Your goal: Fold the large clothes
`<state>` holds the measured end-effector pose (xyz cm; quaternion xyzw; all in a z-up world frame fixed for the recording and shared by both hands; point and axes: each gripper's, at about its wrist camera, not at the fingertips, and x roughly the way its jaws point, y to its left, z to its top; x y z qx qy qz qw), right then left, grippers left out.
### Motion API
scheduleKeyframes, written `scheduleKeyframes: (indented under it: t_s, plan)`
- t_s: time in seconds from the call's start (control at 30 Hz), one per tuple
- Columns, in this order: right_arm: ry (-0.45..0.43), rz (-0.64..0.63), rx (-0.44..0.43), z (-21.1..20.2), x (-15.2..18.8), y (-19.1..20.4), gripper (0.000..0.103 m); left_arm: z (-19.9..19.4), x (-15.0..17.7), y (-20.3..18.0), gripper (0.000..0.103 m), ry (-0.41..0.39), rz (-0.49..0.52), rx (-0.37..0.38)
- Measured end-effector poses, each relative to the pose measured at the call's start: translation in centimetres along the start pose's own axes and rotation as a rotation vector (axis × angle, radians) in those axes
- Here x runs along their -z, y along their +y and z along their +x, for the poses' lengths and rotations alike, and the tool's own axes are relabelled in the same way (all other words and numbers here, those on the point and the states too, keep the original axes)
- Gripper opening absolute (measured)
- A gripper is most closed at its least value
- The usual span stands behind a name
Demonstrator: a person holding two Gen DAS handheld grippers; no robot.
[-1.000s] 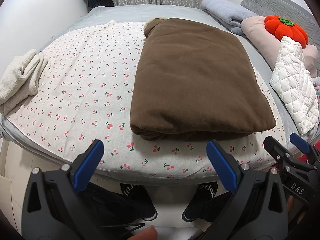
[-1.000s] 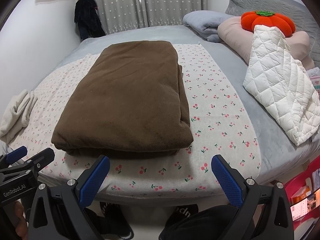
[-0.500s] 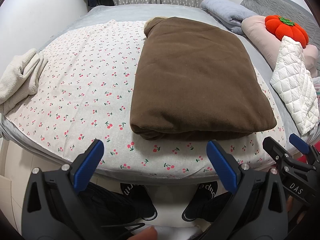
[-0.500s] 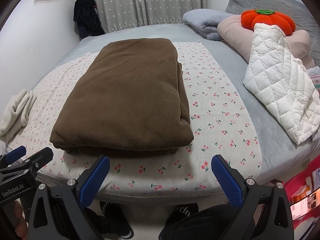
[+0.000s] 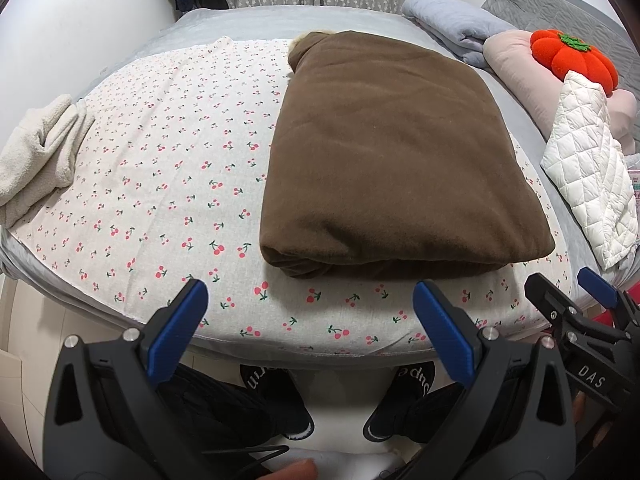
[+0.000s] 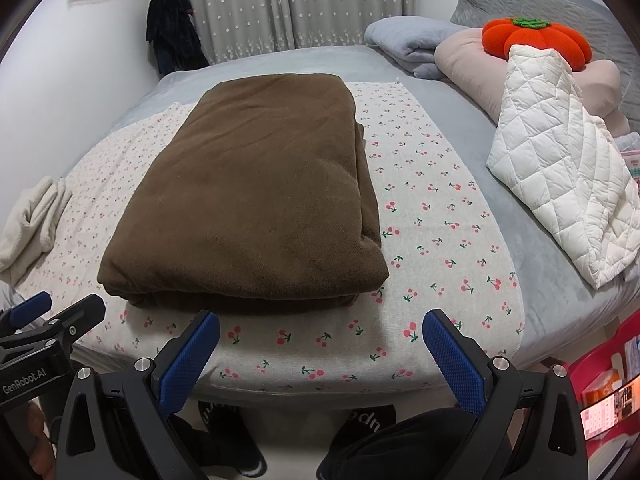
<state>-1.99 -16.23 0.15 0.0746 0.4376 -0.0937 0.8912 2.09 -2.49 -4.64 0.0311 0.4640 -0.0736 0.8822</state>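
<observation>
A large brown garment [image 5: 392, 160] lies folded into a thick rectangle on the cherry-print sheet [image 5: 160, 152] of the bed; the right wrist view shows the brown garment [image 6: 256, 192] from its near short edge. My left gripper [image 5: 308, 304] hangs open just off the bed's near edge, nothing between its blue pads. The right gripper [image 6: 320, 334] is open too, in front of the fold's near edge and apart from it. Each gripper shows at the side of the other's view.
A cream towel [image 5: 36, 152] lies bunched at the left edge. A white quilted item [image 6: 560, 184], pink and grey bedding [image 6: 408, 44] and an orange pumpkin cushion [image 6: 536, 36] crowd the right. A person's black shoes [image 5: 400, 408] stand below. A red box [image 6: 608, 384] sits at lower right.
Both grippers have crept slightly closer to the bed's near edge, still open. The folded brown garment has not moved.
</observation>
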Motion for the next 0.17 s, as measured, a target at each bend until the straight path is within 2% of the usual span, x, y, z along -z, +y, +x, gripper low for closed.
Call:
scheduleKeyframes:
  t_s: [0.17]
  plan:
    - [0.001, 0.004, 0.0, 0.22, 0.11, 0.04, 0.103, 0.13, 0.09, 0.05, 0.102, -0.011, 0.012, 0.034]
